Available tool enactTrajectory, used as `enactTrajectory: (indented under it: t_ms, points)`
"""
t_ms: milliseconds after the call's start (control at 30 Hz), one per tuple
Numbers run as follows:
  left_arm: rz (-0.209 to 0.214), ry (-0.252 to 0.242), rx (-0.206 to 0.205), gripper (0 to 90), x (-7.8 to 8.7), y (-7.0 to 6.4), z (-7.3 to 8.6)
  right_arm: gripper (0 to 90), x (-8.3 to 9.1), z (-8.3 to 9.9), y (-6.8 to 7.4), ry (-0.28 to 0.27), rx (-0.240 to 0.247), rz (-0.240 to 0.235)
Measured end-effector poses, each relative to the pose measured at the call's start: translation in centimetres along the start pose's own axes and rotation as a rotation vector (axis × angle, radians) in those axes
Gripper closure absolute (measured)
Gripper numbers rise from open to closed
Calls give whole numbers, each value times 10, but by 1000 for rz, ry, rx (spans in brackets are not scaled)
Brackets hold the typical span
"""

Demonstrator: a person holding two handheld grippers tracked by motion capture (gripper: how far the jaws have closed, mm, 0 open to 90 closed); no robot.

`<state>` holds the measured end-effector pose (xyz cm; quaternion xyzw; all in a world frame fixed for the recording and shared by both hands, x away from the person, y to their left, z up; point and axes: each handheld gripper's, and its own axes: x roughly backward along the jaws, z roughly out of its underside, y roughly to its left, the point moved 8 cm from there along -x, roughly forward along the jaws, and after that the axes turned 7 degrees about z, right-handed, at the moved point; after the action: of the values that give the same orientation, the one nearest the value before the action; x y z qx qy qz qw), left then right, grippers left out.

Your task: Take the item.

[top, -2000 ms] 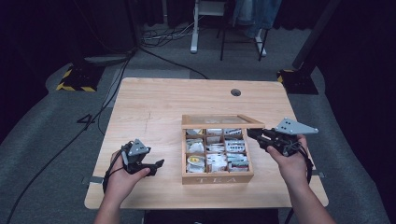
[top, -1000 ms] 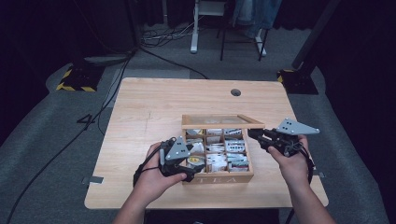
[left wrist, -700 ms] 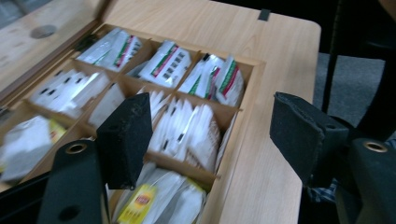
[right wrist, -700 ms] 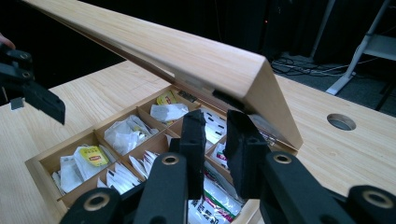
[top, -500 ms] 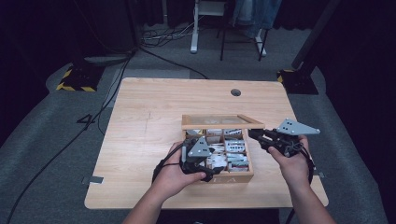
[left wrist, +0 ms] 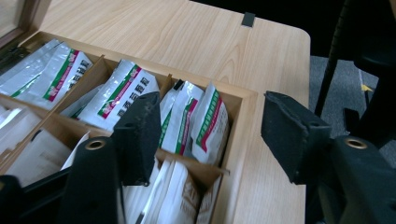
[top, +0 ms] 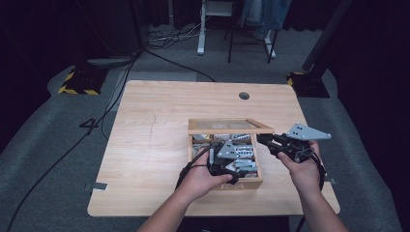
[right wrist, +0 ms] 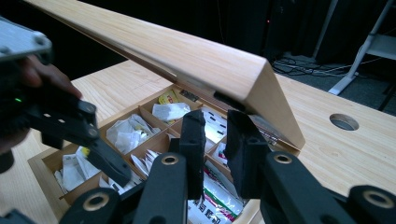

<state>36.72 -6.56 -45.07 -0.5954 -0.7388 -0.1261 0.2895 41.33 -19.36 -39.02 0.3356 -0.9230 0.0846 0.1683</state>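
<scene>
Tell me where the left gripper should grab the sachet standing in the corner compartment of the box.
Pinch the sachet at its free top edge, coming from above: it stands upright between the box wall and neighbouring sachets, so only the top is exposed. The left gripper is open over it.

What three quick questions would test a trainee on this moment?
1. True or false: the left tool hangs over the wooden box with its jaws wide apart.
2. Pick one. The box's lid is: A) flat shut, B) raised open at a slant, C) lying off on the table.
3. Fill the gap: the compartments hold white ____ with green and red stripes.

Key: 1 true; 2 B; 3 packets.
</scene>
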Motion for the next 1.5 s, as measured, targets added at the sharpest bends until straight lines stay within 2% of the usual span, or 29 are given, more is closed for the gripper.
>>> enactTrajectory:
  t_ms: [100,133,333,467,600,667,800,967,1033,1167,1233,1400,1500]
  points:
    - [11,0,12,461,-9,2,-1,769,0,0,0,0,0,-1]
    - [29,-2,16,470,-16,2,-2,769,0,0,0,0,0,-1]
    - [32,10,24,479,-30,9,-1,769,0,0,0,-1,1,-2]
    - [53,43,90,559,-37,14,3,769,0,0,0,0,2,-3]
    - [65,53,115,605,-38,16,4,768,0,0,0,1,1,-4]
    - [83,77,148,621,-41,16,6,768,0,0,0,0,3,-3]
    - [122,122,171,648,-48,12,10,767,0,0,0,1,3,-5]
    - [131,152,196,697,-54,11,12,766,0,0,0,1,2,-6]
    - [143,166,202,722,-56,11,13,766,0,0,0,2,2,-6]
    - [155,206,188,819,-58,10,17,767,0,0,0,3,2,-7]
    - [160,206,181,859,-58,9,17,767,1,1,0,4,2,-7]
    - [163,200,158,873,-56,8,15,766,0,1,0,3,3,-8]
    - [159,180,142,881,-52,6,11,766,0,1,0,3,3,-7]
